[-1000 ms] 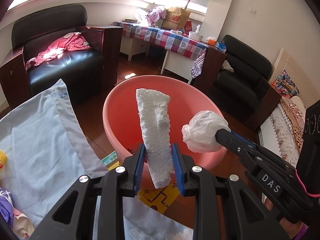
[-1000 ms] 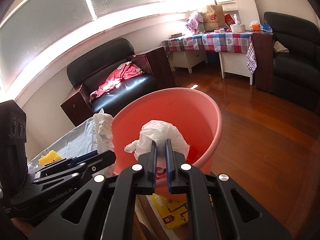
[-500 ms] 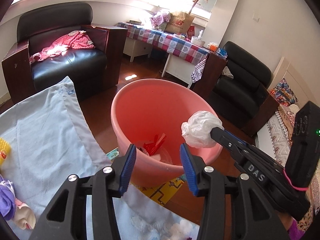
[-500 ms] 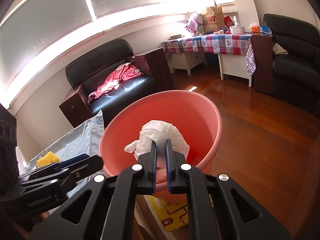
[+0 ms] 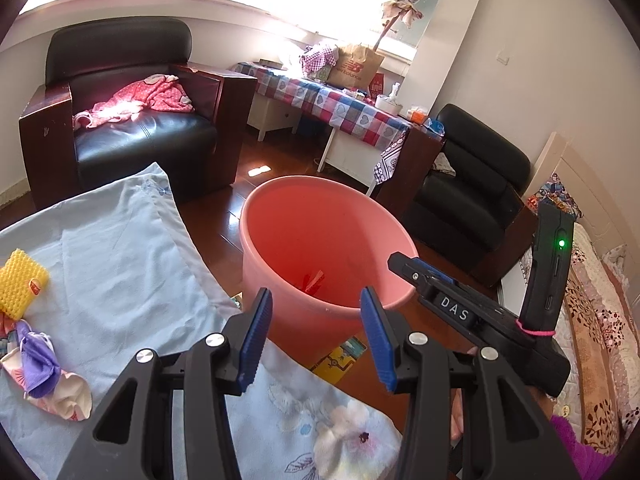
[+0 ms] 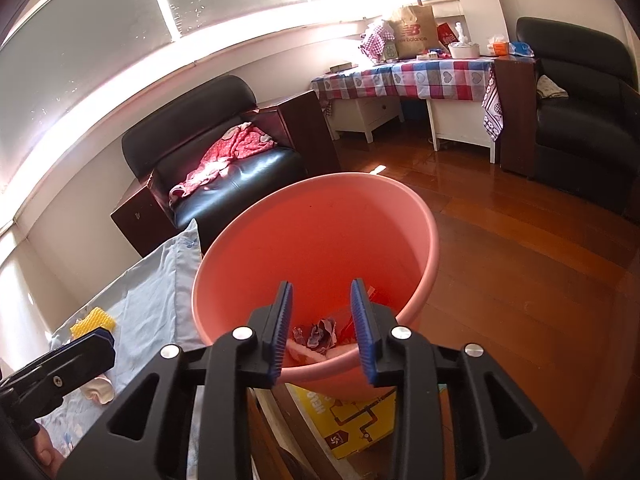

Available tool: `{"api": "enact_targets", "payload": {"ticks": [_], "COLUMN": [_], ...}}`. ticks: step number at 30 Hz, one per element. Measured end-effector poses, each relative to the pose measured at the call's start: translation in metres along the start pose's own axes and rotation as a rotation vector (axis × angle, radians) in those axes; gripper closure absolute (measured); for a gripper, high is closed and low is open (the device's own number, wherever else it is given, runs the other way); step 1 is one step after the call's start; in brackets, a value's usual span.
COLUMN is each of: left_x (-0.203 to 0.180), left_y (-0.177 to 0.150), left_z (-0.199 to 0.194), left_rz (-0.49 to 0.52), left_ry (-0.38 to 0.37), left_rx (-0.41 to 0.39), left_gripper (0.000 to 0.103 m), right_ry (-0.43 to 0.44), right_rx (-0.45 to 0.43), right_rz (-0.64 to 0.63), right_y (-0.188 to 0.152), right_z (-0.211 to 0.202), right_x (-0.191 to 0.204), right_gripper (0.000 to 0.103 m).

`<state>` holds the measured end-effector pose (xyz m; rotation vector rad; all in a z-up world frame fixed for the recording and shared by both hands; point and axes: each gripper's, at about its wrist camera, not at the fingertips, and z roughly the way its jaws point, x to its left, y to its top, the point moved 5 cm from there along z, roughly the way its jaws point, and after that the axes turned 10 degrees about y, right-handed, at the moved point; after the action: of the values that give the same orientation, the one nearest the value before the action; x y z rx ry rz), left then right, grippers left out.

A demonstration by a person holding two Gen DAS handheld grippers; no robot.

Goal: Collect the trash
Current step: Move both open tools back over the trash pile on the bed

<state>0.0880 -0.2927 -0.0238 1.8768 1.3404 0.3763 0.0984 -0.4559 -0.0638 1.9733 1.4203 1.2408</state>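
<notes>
Both the left hand-held gripper (image 5: 316, 336) and the right hand-held gripper (image 6: 322, 328) hang released and hold nothing over the pink bucket (image 6: 400, 208), a sensible spot for dropping trash, which lies in a heap at its bottom (image 6: 320, 334). More scraps (a yellow foam net (image 5: 22, 282), a purple wrapper (image 5: 36, 362)) wait on the blue-clothed worktop (image 5: 120, 260) just beside it, with nothing blocking the reach.

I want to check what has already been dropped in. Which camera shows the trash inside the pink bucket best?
The right wrist view: it looks down into the pink bucket, showing crumpled trash at the bottom between the open right gripper fingers. The left wrist view sees only a red scrap above the near rim.
</notes>
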Motion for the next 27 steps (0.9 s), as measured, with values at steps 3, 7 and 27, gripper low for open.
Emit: {"api": "enact_targets", "payload": {"ticks": [3,7,27], "left_x": [0.001,0.004,0.047], "left_y": [-0.004,-0.007,-0.027], "left_z": [-0.010,-0.025,-0.098], "left_rz": [0.008,0.014,0.027], "left_ry": [0.009,0.021,0.116], "left_rx": [-0.018,-0.036,-0.143], "left_gripper": [0.058,0.058,0.058], "right_ry": [0.007,0.038,0.191], "right_rx": [-0.011,-0.022,-0.020], "right_rz": [-0.023,-0.050,-0.232], "right_y": [-0.001,-0.003,-0.032], "right_z": [-0.008,-0.020,-0.051], "right_x": [0.009,0.023,0.121], "right_gripper": [0.072,0.072,0.072]}}
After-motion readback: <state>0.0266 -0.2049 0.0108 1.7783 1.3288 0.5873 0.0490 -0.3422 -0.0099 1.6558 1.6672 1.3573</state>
